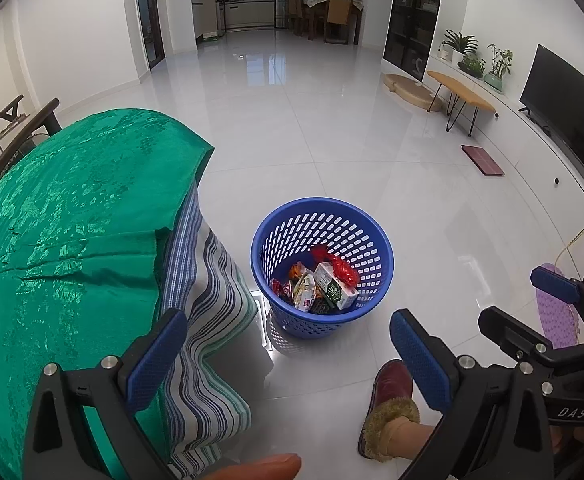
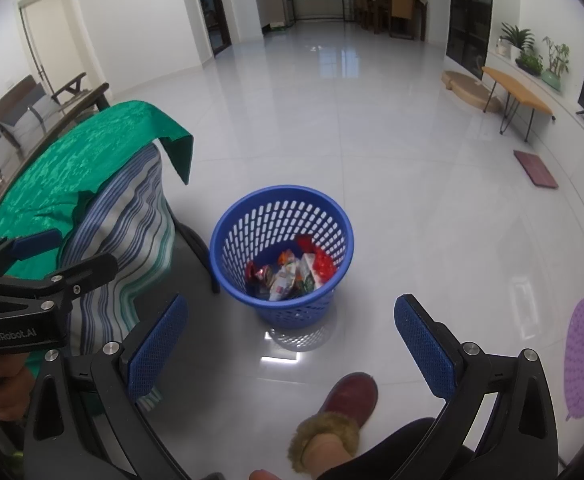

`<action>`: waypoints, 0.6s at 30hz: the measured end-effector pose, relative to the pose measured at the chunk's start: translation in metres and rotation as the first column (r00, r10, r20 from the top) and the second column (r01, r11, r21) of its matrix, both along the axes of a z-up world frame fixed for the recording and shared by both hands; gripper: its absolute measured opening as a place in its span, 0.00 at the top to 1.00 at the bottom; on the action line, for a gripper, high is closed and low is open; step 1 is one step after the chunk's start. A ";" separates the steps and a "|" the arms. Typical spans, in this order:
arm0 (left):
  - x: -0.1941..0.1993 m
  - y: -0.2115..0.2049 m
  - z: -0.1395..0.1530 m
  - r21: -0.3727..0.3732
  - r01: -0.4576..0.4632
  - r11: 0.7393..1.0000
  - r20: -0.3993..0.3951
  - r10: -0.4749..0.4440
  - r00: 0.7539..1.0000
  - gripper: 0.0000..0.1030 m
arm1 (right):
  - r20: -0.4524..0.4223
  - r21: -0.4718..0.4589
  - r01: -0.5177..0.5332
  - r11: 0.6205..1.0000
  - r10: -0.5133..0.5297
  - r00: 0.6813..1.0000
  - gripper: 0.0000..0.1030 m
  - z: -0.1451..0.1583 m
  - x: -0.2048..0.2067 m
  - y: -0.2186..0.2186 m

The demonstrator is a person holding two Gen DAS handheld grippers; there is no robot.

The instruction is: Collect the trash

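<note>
Left wrist view: your left tool [image 1: 287, 364] is spread wide w/ nothing between the blue pads. Right tool [image 2: 292, 344] is the same: wide apart, empty. In the left view the right tool sits at the lower-right edge, so both are level w/ each other, side by side.

Nearest: one red slipper [image 2: 350, 398] w/ fur cuff on the floor [image 1: 332, 140], just below the tools.

Next out: one blue basket [image 1: 388, 256], upright on the floor, dead ahead of both tools, below them. It lies slightly right of centre for the left tool, slightly left of centre for the right, so it's btwn the two; neither is clearly nearer. Round, no long axis, open mouth facing up.

Trash is inside the basket: one white-green carton [image 1: 334, 290], one red wrapper [image 1: 338, 266], approx 3 more snack packets [image 1: 304, 292]; exact count is hard, they overlap.

Left of basket: the counter under one green cloth [image 1: 71, 208] over one striped cloth [image 1: 207, 320]. No loose trash visible on it or on the floor.

Judgement: collection looks done or close to it; scan the counter before moving.

Far: one wooden side table [image 1: 462, 94], one TV [image 1: 572, 120], dining chairs.
</note>
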State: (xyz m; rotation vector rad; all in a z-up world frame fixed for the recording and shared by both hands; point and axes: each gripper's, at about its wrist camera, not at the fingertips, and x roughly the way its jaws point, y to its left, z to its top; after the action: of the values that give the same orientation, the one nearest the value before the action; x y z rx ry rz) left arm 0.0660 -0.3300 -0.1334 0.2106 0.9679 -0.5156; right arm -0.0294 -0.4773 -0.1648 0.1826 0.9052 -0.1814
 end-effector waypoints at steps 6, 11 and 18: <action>-0.001 -0.002 0.000 0.003 0.000 1.000 0.000 0.000 1.000 0.00 | 0.000 0.001 0.001 1.000 -0.001 1.000 0.00 0.000 0.000 0.000; -0.001 -0.003 0.000 0.004 0.002 1.000 0.001 -0.002 1.000 0.00 | 0.000 0.002 0.000 1.000 0.000 1.000 0.00 0.000 0.000 -0.001; -0.001 -0.007 0.002 0.007 0.009 1.000 0.003 -0.009 1.000 0.00 | 0.000 0.002 0.002 1.000 -0.002 1.000 0.00 -0.001 0.000 0.000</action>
State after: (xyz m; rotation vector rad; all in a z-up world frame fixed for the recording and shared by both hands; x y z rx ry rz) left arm 0.0653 -0.3366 -0.1310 0.2223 0.9662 -0.5195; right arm -0.0295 -0.4775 -0.1659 0.1856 0.9054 -0.1820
